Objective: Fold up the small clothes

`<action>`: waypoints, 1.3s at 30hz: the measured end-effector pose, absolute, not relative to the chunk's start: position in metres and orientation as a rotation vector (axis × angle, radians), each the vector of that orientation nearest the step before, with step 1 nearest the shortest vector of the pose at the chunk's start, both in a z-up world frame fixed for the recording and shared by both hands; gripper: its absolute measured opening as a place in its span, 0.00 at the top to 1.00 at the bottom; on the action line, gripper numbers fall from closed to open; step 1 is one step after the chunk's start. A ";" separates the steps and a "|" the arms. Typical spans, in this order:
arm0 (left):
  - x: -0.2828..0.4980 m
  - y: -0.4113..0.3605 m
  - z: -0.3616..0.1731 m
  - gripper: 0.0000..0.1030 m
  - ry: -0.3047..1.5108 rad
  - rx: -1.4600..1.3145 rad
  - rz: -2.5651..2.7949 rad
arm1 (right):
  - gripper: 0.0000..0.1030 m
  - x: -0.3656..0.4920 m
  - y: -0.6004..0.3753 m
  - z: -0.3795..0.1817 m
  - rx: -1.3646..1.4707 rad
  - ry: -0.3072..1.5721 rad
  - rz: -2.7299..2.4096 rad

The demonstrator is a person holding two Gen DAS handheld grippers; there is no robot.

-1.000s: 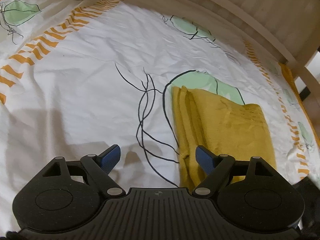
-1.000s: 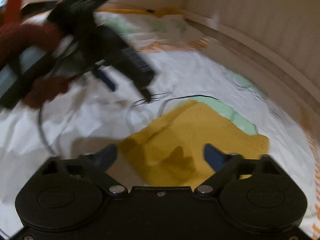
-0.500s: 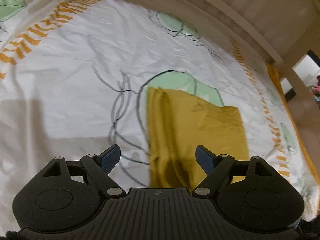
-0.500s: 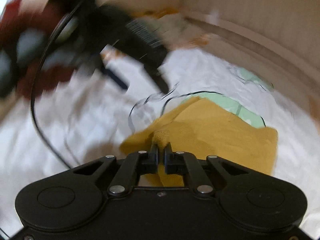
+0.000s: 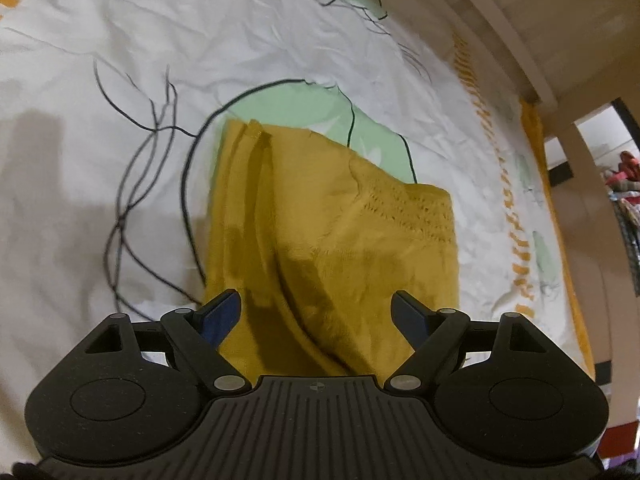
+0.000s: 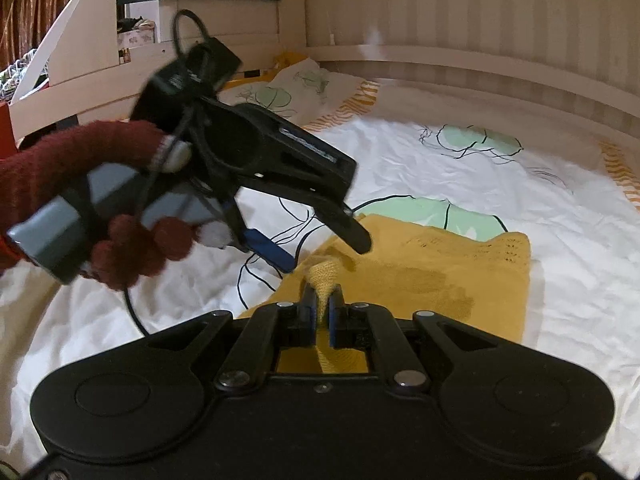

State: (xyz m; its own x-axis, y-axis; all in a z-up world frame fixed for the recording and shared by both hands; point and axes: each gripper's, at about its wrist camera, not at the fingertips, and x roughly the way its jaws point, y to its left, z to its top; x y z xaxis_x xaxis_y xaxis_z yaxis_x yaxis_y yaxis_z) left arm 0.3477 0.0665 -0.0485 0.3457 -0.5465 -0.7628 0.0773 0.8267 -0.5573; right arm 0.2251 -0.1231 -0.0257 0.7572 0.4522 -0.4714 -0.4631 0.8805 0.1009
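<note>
Mustard garment (image 6: 424, 276) lying folded on bed sheet (image 6: 480, 168), centre of frame. Right gripper (image 6: 322, 308) fingers pinching raised garment corner at lower centre. Left gripper (image 5: 316, 310) hovering over garment's near edge, fingers spread wide, gripping nothing. Gloved hand (image 6: 80, 208) holding it at left.

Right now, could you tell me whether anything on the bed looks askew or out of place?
Nothing looks damaged. The yellow garment lies folded but uneven, its near edge pinched up by the right gripper; the bedsheet beneath is wrinkled.
</note>
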 end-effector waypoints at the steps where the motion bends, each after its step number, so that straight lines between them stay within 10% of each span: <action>1: 0.350 0.066 -0.051 0.22 1.159 -0.485 -0.429 | 0.90 0.225 -0.123 -0.027 -0.021 0.508 0.501; 11: 0.371 0.057 -0.062 0.38 1.174 -0.496 -0.460 | 0.90 0.222 -0.124 -0.032 -0.012 0.517 0.514; 14: 0.374 0.055 -0.065 0.89 1.141 -0.470 -0.423 | 0.90 0.222 -0.123 -0.033 -0.015 0.521 0.516; 25: 0.373 0.063 -0.046 0.88 1.044 -0.256 -0.415 | 0.89 0.241 -0.088 -0.042 -0.039 0.559 0.564; 39: 0.330 0.095 -0.026 0.68 0.958 -0.242 -0.302 | 0.21 0.226 -0.121 -0.046 0.176 0.627 0.716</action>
State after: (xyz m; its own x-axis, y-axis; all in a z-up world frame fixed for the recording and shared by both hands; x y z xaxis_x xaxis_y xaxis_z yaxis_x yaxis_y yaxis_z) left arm 0.3298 0.0947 -0.0265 0.5389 -0.3568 -0.7631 0.1453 0.9317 -0.3330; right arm 0.2259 -0.1208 -0.0462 0.5814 0.6606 -0.4749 -0.5584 0.7485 0.3576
